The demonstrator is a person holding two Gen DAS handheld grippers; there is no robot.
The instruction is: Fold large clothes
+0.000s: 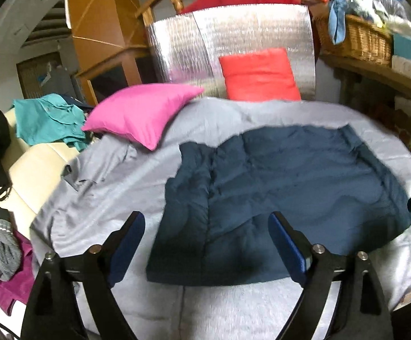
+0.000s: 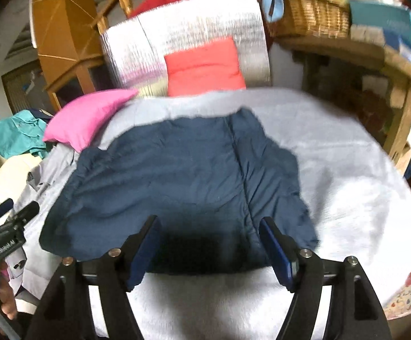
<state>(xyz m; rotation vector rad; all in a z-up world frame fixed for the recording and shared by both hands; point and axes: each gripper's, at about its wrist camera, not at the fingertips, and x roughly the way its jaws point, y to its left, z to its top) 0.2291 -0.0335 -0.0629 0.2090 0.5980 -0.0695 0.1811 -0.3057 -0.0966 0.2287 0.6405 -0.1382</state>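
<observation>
The navy garment [image 1: 284,198] lies flat on the grey bedspread [image 1: 137,181], already doubled into a rough rectangle with its near edge closest to both grippers. Judged step: the fold is laid and both tools are clear of the cloth. To finish it well, the next grasp should take the two near corners together, lift evenly and carry them to the far edge so the seams line up. The fabric looks quilted and soft, with shallow wrinkles and a raised seam down one side.

The left gripper [image 1: 205,240] stands with jaws wide apart, nothing between them. The right gripper [image 2: 209,245] is likewise spread and empty. Beyond lie a pink pillow [image 1: 140,113] and a red cushion [image 1: 259,75].
</observation>
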